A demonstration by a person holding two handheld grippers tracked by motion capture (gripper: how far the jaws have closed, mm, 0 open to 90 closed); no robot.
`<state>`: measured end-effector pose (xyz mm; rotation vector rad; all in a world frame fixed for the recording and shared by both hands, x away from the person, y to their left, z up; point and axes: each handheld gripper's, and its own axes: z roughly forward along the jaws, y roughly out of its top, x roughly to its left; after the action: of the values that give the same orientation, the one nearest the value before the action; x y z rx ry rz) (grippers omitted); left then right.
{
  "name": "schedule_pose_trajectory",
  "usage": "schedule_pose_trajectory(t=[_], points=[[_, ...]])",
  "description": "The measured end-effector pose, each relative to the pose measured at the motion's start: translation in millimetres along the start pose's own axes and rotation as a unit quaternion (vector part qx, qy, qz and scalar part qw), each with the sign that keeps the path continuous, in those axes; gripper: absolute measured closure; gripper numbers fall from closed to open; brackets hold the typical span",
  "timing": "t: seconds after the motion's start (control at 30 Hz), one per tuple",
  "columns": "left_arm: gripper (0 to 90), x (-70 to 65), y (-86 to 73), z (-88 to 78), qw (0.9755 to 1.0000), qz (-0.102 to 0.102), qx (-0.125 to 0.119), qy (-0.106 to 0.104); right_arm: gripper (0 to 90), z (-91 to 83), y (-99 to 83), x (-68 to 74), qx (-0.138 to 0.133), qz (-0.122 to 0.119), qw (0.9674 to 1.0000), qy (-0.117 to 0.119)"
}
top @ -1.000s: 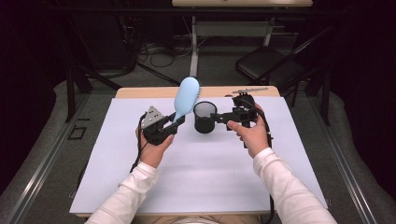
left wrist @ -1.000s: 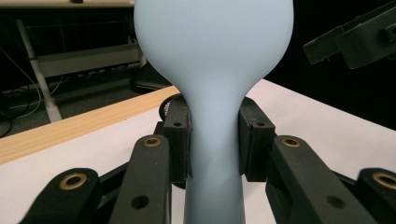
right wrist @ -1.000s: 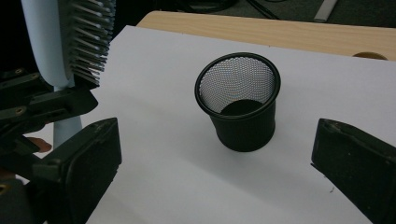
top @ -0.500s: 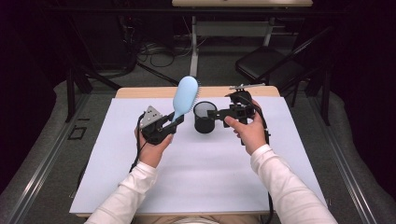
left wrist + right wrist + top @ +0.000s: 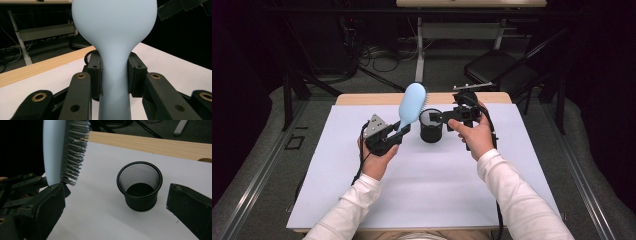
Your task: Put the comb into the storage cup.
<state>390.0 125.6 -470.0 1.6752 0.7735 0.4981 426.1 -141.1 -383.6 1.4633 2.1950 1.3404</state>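
A black mesh cup (image 5: 431, 126) stands upright on the white table (image 5: 412, 190), toward the far side, between the two hands; the right gripper view looks down into it and finds it bare to the dark bottom (image 5: 139, 187). Just left of the cup, the left tongs (image 5: 398, 133) clamp the handle of a pale blue brush (image 5: 411, 102), whose head rises up and away above the table. The left gripper view shows both pads pressed on the narrow neck of the brush (image 5: 115, 67) and its smooth back; the bristles show in the right gripper view (image 5: 75, 150), facing the cup. The right tongs (image 5: 443, 118) stand open around the cup's far-right side, holding nothing: in the right gripper view their pads lie well apart, with the cup between them and untouched.
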Motion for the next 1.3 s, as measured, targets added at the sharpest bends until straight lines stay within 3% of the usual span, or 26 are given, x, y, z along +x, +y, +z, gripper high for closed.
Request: schedule_pose_trajectory(t=[1.3], points=[[69.4, -11.6, -4.6, 5.9, 0.9998, 0.014, 0.01, -0.009, 2.1, 9.9, 10.8, 9.1, -0.004, 0.015, 0.9995, 0.027]])
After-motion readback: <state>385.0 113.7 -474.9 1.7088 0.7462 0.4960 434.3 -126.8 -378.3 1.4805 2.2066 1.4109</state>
